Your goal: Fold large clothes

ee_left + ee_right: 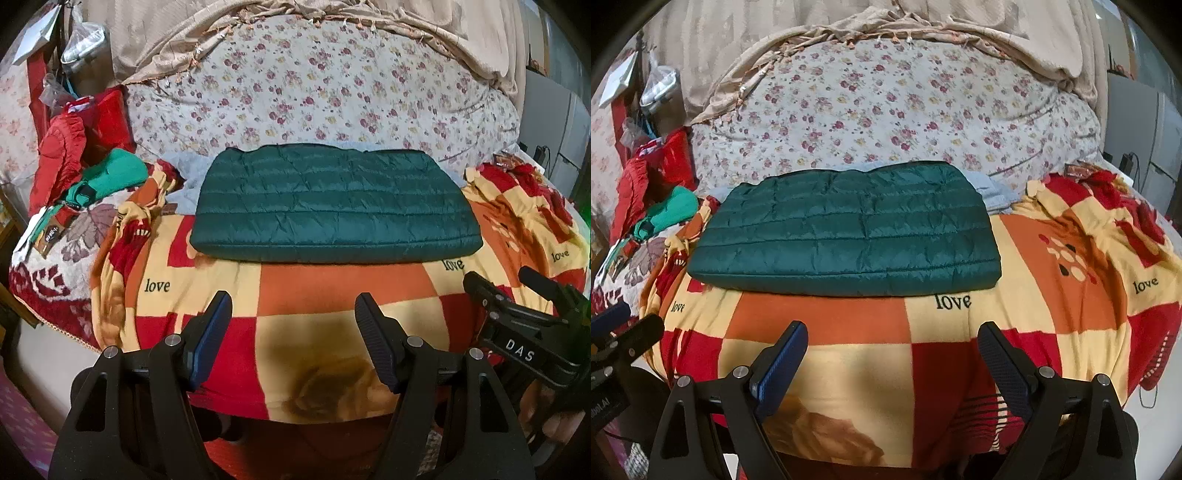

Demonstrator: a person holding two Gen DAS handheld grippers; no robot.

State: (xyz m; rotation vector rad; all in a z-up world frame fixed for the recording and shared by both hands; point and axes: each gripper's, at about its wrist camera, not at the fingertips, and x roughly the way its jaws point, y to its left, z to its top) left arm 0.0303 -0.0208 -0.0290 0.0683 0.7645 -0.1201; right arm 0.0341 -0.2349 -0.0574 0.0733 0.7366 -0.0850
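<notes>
Both grippers, left [293,302] and right [892,332], hover with fingers apart and hold nothing; the folded green jacket [334,206] lies flat on the checked blanket [332,291] beyond them

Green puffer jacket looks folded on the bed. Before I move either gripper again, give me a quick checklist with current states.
1. Left gripper open and holding nothing: ok.
2. Right gripper open and holding nothing: ok.
3. Both grippers clear of the green quilted jacket, a strip of the checkered blanket showing between: ok.
4. Jacket lies as a flat rectangular bundle, near edge straight, no sleeve sticking out on the visible sides: ok.
5. Far edge tucked evenly: cannot tell, it is seen too obliquely.
6. The two grippers apart from each other, right one at the left view's right edge: ok.
</notes>
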